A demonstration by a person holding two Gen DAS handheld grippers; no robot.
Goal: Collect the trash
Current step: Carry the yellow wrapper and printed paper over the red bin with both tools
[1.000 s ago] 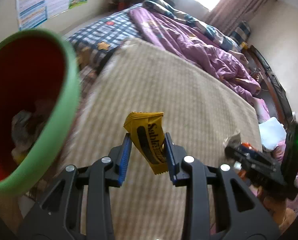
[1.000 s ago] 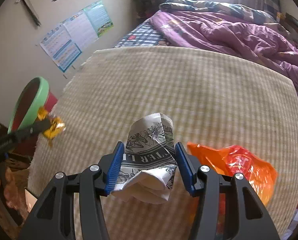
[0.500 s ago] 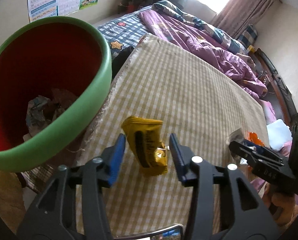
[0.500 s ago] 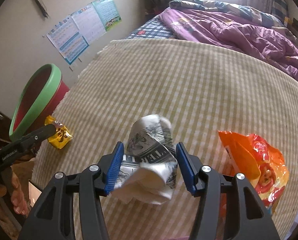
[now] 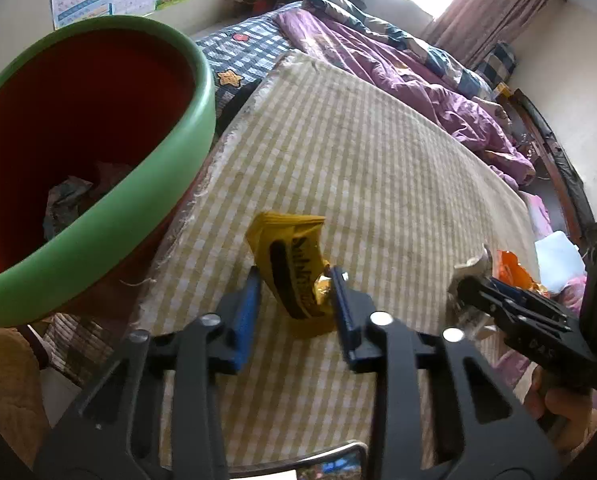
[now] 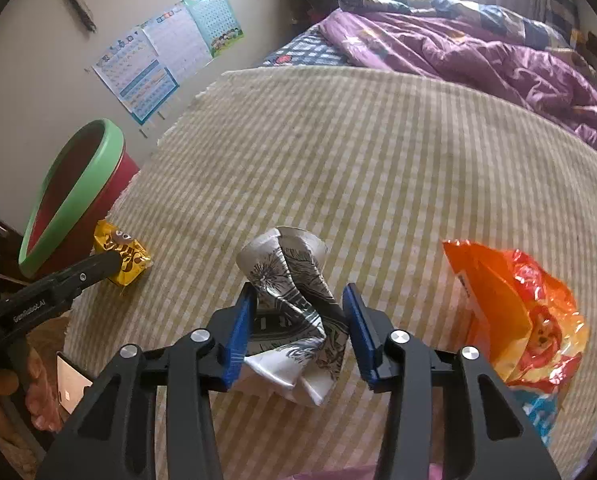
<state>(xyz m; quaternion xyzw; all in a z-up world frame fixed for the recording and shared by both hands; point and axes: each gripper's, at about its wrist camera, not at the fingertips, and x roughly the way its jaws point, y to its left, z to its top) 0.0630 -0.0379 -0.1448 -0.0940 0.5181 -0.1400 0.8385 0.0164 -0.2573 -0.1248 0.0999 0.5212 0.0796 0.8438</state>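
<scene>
Nearest to me, I am closing the jaws of the left gripper (image 5: 294,300) around a yellow snack wrapper (image 5: 294,276); its blue pads are pressing the wrapper's sides, and it is standing upright above the checked mat (image 5: 378,152). I am likewise closing the jaws of the right gripper (image 6: 300,328) on a crumpled printed paper cup (image 6: 294,308), whose sides are meeting both pads while its base is resting on the mat. Just to the right of the cup, an orange snack bag (image 6: 514,312) is lying flat on the mat. Beyond the mat's left edge, a red bin with a green rim (image 5: 170,148) is standing beside the bed, holding crumpled trash inside. Farther off, a purple quilt (image 6: 478,52) is lying heaped across the bed, and posters (image 6: 166,60) are hanging on the wall.
</scene>
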